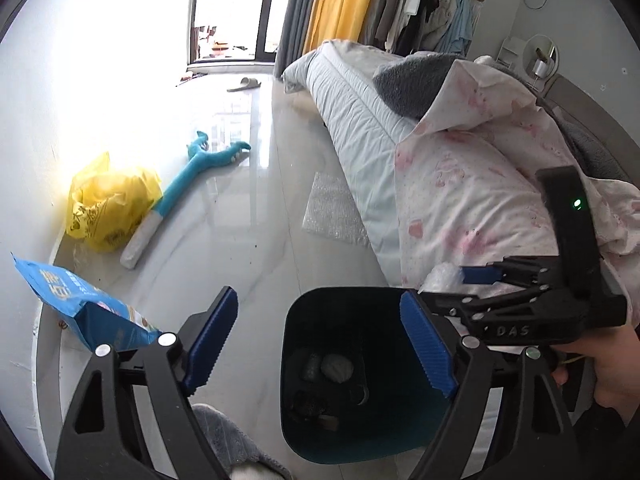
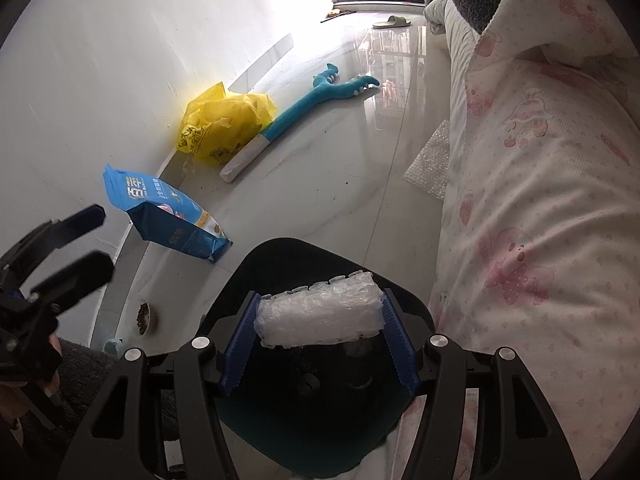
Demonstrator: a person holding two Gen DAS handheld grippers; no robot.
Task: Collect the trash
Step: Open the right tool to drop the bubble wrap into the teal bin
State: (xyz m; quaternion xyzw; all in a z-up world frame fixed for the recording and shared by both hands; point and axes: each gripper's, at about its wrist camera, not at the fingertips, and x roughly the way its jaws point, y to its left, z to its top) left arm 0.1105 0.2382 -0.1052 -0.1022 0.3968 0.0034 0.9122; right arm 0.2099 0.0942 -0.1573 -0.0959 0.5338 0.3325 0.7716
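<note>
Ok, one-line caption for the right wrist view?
Right gripper holds a clear folded bubble-wrap wad above the dark open trash bin.

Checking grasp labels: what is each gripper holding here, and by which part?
The right gripper clamps a bubble-wrap wad by its two short ends, above the dark bin. The left gripper is open and holds nothing.

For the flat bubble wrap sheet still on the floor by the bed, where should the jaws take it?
Probably the bubble wrap sheet is best taken at its free edge toward the open floor, coming from above. It lies flat, and its other side runs against the bed, leaving little room there.
</note>
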